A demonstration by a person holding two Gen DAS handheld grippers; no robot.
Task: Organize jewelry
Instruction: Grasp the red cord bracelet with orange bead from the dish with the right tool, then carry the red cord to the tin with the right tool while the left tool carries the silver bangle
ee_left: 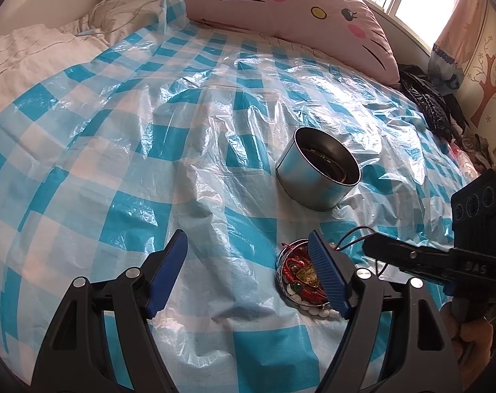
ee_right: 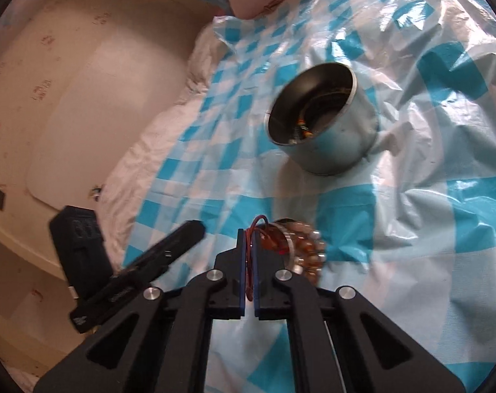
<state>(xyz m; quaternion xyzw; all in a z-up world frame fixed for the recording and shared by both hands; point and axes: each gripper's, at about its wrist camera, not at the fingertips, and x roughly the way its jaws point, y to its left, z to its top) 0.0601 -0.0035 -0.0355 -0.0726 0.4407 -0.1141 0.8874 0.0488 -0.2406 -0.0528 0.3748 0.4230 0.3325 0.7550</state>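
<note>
A round metal tin (ee_left: 316,172) stands open on the blue-checked plastic sheet, with some jewelry inside; it also shows in the right wrist view (ee_right: 323,124). A pile of jewelry (ee_left: 298,276) with red cords, white beads and a gold pendant lies in front of the tin. My left gripper (ee_left: 248,275) is open, its right finger (ee_left: 326,271) resting over the pile. My right gripper (ee_right: 248,252) is shut on a red cord (ee_right: 249,245) that runs from the bead pile (ee_right: 305,245). The right gripper's fingertip (ee_left: 388,252) shows beside the pile in the left wrist view.
The checked plastic sheet (ee_left: 149,163) covers a bed. A pink cat-face pillow (ee_left: 297,9) lies at the back. White bedding (ee_left: 35,49) lies at the left. Dark clothes (ee_left: 431,98) are piled at the right by the wall. A beige board (ee_right: 67,98) edges the bed.
</note>
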